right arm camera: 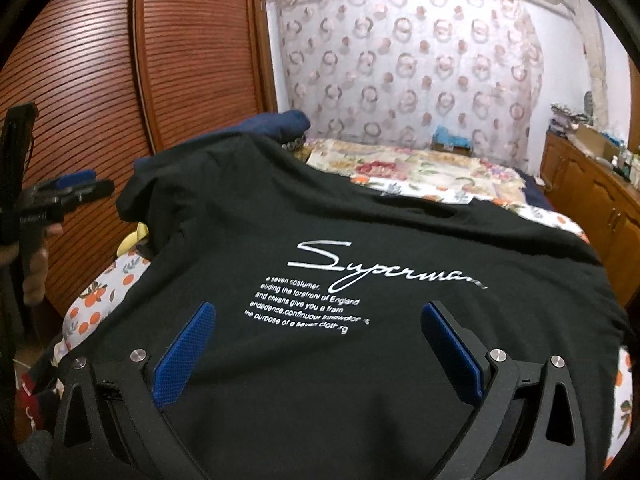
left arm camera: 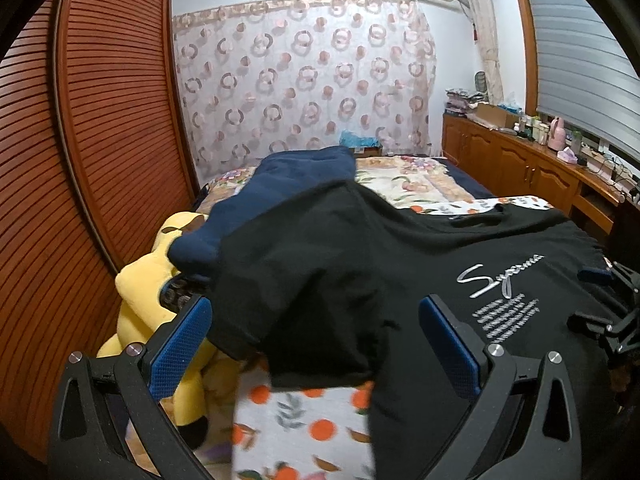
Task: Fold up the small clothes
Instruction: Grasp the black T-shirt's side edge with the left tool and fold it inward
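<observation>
A black T-shirt (right arm camera: 360, 240) with white "Superman" script lies spread face up on the bed; it also shows in the left wrist view (left arm camera: 460, 248). Its left sleeve (left arm camera: 304, 300) hangs over the bed's left edge. My left gripper (left arm camera: 316, 320) is open, its blue pads on either side of that sleeve, not closed on it. My right gripper (right arm camera: 318, 328) is open above the shirt's lower front, holding nothing. The left gripper also shows in the right wrist view (right arm camera: 72, 188), and the right gripper at the right edge of the left wrist view (left arm camera: 608, 300).
A navy garment (left arm camera: 288, 184) lies bunched behind the sleeve. A yellow plush toy (left arm camera: 160, 292) sits between bed and the slatted wooden wardrobe (left arm camera: 100, 120). The orange-print sheet (left arm camera: 300, 432) covers the bed. A wooden cabinet (left arm camera: 520, 160) with clutter runs along the right.
</observation>
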### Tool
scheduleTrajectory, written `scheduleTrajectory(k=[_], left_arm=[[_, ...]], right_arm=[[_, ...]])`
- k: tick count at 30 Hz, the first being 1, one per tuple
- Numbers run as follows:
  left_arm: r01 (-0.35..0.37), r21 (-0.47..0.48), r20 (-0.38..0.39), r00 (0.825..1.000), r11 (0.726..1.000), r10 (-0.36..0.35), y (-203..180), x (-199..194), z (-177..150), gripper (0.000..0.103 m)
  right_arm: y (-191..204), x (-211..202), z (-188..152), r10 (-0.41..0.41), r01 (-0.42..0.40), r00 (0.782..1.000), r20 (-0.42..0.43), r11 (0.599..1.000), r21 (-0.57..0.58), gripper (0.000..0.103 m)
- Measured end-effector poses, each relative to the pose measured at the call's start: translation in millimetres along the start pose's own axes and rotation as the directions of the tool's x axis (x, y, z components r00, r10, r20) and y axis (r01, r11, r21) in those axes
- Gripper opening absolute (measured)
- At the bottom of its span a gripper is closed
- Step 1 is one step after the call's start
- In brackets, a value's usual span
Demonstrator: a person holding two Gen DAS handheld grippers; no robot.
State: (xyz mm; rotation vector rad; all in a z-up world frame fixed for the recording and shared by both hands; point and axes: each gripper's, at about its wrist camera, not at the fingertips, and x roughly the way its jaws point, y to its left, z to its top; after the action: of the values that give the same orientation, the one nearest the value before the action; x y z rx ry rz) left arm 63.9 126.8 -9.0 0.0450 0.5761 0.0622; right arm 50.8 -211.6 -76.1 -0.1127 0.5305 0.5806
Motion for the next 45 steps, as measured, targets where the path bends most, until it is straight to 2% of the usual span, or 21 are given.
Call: scheduleTrajectory(k=[2,5,9,12,16,17,18,22,24,26,33,38,42,45], left_arm=[[-0.002,0.003,-0.006,1.000,1.000,0.002,10,4,4,0.101],[-0.006,-0.005,-0.014,1.000,1.000,0.006,26,10,11,0.089],[-0.002,-0.009,-0.038,0.999,1.000,0.002,44,24,16,0.074],[0.011,0.012,-0.066,0.998,1.000,-0.010,47,39,21,0.065],[0.002,0.041,-0.127,0.992,0.999,0.003,49,68,21,0.061],[0.002,0.045,-0.137,0.991,0.999,0.004,51,74,21,0.057],[0.007,0.041,-0.145,0.989,0.999,-0.001,53,79,20,0.047],[0.046,-0.007,-0.158,0.986,0.999,-0.047,62,82,16,0.026],[0.061,-0.011,-0.152,0.986,0.998,-0.062,62,78,15,0.009],[0.063,-0.002,-0.134,0.989,0.998,-0.063,59,70,16,0.005],[0.110,0.045,-0.045,0.993,0.993,-0.108,32,32,37,0.003],[0.190,0.081,-0.037,0.982,0.978,-0.187,-7,20,64,0.003],[0.270,0.125,-0.056,0.963,0.955,-0.265,-53,21,84,0.003],[0.292,0.173,-0.081,0.956,0.941,-0.282,-85,30,93,0.003]], right_arm=[[-1,6,4,0.001,-0.001,1.000,-0.020,1.000,-0.015,0.101],[0,15,5,0.006,-0.009,0.997,-0.073,0.999,-0.039,0.100],[0,15,8,0.017,-0.023,0.995,-0.101,0.998,-0.054,0.100],[-1,12,12,0.023,-0.030,0.995,-0.101,0.997,-0.067,0.100],[1,8,17,0.031,-0.038,0.996,-0.087,0.996,-0.075,0.100],[4,6,15,0.035,-0.041,0.996,-0.079,0.996,-0.075,0.100],[3,5,9,0.040,-0.045,0.997,-0.069,0.996,-0.074,0.100],[3,-1,4,0.049,-0.052,0.998,-0.050,0.996,-0.068,0.100],[1,-5,2,0.054,-0.056,0.998,-0.038,0.997,-0.058,0.100],[1,-8,3,0.057,-0.059,0.998,-0.027,0.997,-0.051,0.100],[3,-11,2,0.047,-0.047,0.999,0.000,0.998,-0.048,0.100],[-4,-13,0,0.037,-0.036,0.999,0.014,0.999,-0.028,0.100],[-12,-14,-1,0.020,-0.020,1.000,0.019,1.000,-0.004,0.100],[-17,-18,0,0.005,-0.006,0.999,0.031,1.000,0.011,0.100]])
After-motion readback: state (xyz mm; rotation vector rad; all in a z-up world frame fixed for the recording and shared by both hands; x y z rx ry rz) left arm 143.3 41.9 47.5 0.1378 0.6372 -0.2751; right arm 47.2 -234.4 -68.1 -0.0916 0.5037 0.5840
